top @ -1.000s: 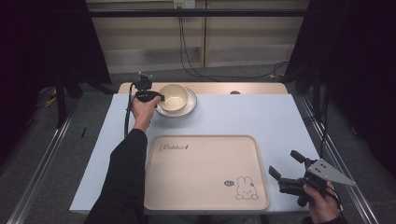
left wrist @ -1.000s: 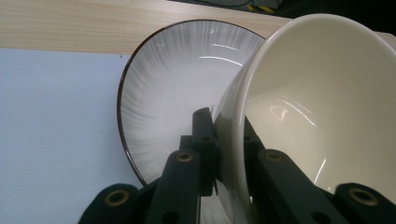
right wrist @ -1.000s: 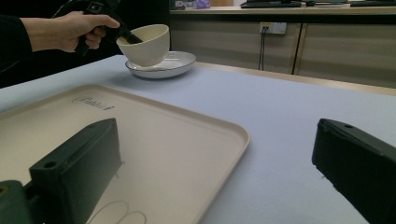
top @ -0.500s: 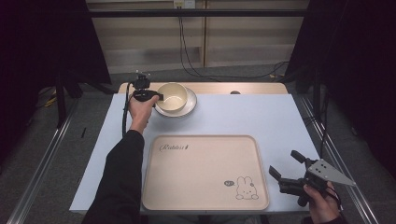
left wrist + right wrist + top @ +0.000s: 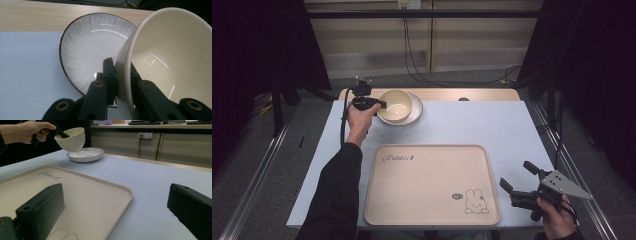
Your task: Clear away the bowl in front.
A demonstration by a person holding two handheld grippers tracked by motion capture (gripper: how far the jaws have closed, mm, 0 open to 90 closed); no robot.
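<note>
The left tool [image 5: 379, 104] sits at the upper left of the high view, held by the person's left hand [image 5: 360, 116]. Its two black jaws are clenched on the wall of the cream ceramic bowl [image 5: 395, 105], one jaw outside and one inside the rim, as the left gripper view shows [image 5: 120, 82].

The cream ceramic bowl [image 5: 172, 57] is tilted and lifted clear of the shallow white plate with a dark rim [image 5: 87, 52]. In the right gripper view, at the upper left of the frame, the bowl [image 5: 71, 138] hangs above the plate [image 5: 86, 155] with a visible gap between them. The plate rests on the pale blue surface [image 5: 472, 125] near its far edge, beside a strip of bare wood.

The large beige rectangular tray with a rabbit drawing [image 5: 432, 185] lies flat in the lower centre of the high view, with nothing on it.

The right tool [image 5: 519, 179] is at the lower right of the high view, held by the person's right hand [image 5: 554, 217], just beside the tray's right edge. Its jaws are spread wide apart and grasp nothing; in the right gripper view one jaw stands over the tray [image 5: 75, 200] and the other over the bare surface [image 5: 150, 182].
</note>
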